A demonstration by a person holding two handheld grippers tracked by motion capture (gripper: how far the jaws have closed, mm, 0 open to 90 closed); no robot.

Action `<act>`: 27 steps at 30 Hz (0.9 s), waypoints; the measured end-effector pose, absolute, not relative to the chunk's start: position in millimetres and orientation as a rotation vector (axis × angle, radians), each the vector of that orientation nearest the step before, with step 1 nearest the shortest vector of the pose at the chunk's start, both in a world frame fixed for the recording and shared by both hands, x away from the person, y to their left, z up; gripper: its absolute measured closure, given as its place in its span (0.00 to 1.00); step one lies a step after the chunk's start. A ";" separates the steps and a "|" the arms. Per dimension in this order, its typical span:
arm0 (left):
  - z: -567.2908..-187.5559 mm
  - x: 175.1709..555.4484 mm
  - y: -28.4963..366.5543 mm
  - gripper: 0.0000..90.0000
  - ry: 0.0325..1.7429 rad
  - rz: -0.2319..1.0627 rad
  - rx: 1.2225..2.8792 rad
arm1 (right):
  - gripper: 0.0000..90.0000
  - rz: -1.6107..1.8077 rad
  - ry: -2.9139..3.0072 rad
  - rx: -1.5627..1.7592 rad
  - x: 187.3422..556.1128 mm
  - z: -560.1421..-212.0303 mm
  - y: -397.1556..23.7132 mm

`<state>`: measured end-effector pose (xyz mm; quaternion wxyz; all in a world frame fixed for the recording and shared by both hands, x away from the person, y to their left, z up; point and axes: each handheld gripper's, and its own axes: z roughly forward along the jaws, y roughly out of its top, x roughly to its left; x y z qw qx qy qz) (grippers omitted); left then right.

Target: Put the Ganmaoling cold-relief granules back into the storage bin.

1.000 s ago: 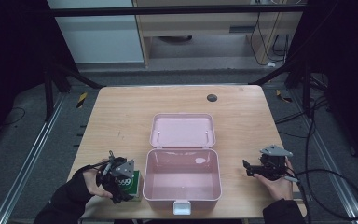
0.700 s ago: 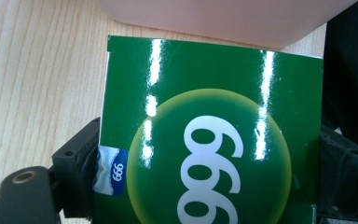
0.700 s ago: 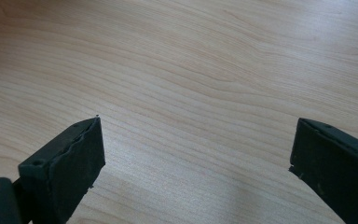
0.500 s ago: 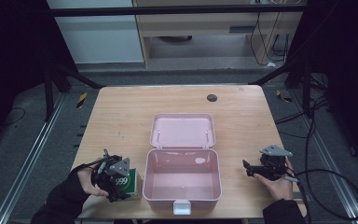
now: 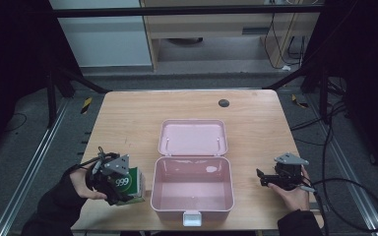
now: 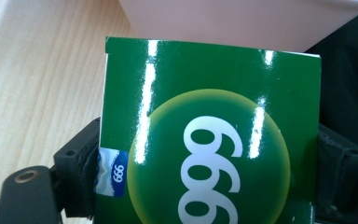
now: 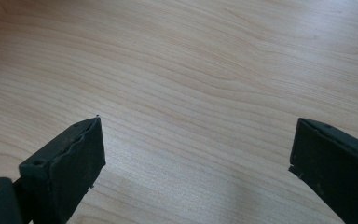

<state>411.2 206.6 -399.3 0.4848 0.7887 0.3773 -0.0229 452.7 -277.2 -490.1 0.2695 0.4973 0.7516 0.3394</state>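
Observation:
A green carton marked 999 [image 5: 134, 179] [image 6: 209, 116] sits between the jaws of my left gripper [image 5: 126, 188], just left of the open pink box [image 5: 192, 210]. The jaws have just been closing, and their pads now press on the carton's two sides. The carton is held tilted and slightly off the table, its printed face turned up. The pink box's lid [image 5: 193, 140] lies flat behind its empty base. My right gripper [image 5: 260, 178] [image 7: 196, 158] rests low on the table right of the box, pointing at it, open with only bare wood between its jaws.
A small dark round mark [image 5: 223, 103] is on the wooden table [image 5: 128, 123] near its far edge. The right gripper's cable [image 5: 354, 191] trails off the table's right side. Dark frame legs stand at both far corners.
The left gripper has closed on the green carton and lifted it, turning its 999 face upward. The right gripper has stayed where it was.

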 end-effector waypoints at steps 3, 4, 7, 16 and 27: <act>-393.2 412.5 208.1 0.15 0.909 -0.049 1.926 | 0.04 0.914 2.026 1.340 452.7 -490.1 -277.1; -390.3 412.9 208.3 0.15 0.909 -0.046 1.924 | 0.04 0.916 2.025 1.341 452.6 -490.0 -277.0; -381.7 413.8 209.1 0.15 0.902 -0.040 1.922 | 0.04 0.911 2.026 1.338 452.6 -490.1 -277.2; -355.4 412.6 210.0 0.15 0.856 -0.045 1.938 | 0.04 0.908 2.025 1.336 452.7 -490.1 -277.3; -333.4 411.3 199.9 0.15 0.834 -0.045 1.948 | 0.04 0.911 2.023 1.341 452.3 -489.6 -277.2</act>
